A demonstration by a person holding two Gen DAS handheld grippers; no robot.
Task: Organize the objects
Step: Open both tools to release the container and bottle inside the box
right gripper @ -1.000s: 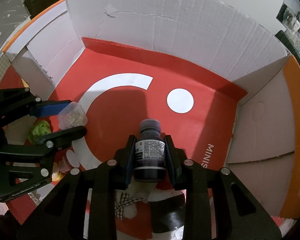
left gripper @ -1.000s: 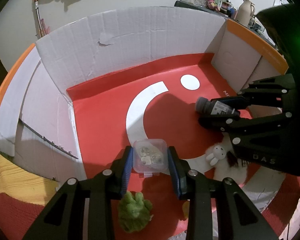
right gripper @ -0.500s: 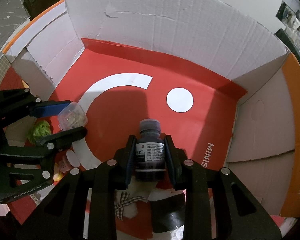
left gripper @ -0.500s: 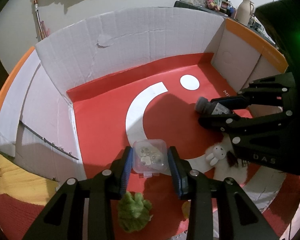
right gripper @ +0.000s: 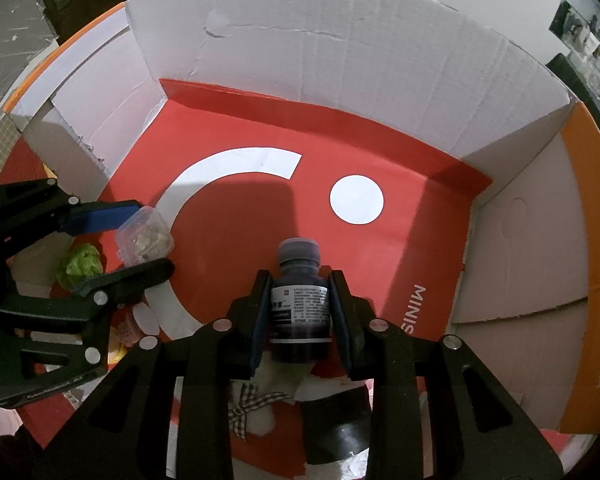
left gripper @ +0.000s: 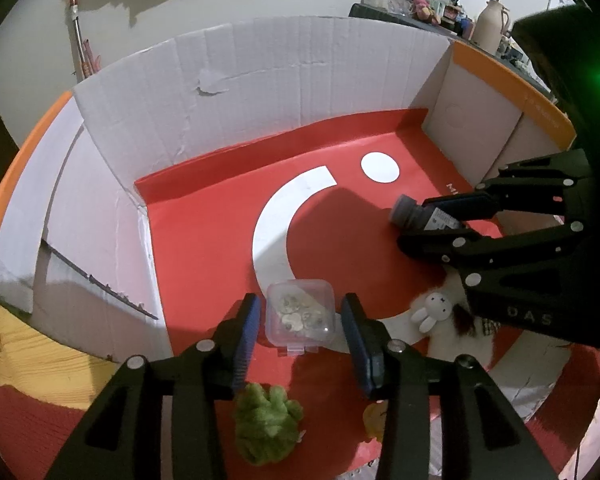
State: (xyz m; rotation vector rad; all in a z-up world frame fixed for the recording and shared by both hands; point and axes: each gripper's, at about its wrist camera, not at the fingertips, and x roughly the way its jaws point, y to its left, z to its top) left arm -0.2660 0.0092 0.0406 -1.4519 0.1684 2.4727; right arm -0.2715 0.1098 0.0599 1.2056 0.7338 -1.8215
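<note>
Our left gripper [left gripper: 300, 320] is opening, its pads now clear of the clear plastic container [left gripper: 300, 314] sitting between them on the red floor of the cardboard box [left gripper: 260, 80]; our right gripper [right gripper: 298, 312] is starting to open too, the dark bottle [right gripper: 299, 308] still between its pads, whether gripped we cannot tell. The risk we see: withdrawing carelessly could snag the container's tab, or the bottle could roll toward the plush rabbit [left gripper: 430, 312] behind its fingers.

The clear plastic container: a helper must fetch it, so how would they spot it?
Look inside the open cardboard box with the red floor. Between the left gripper's opening blue pads sits the clear plastic container, square, lidded, small pale pieces inside; its neighbours are plush toys.
</note>
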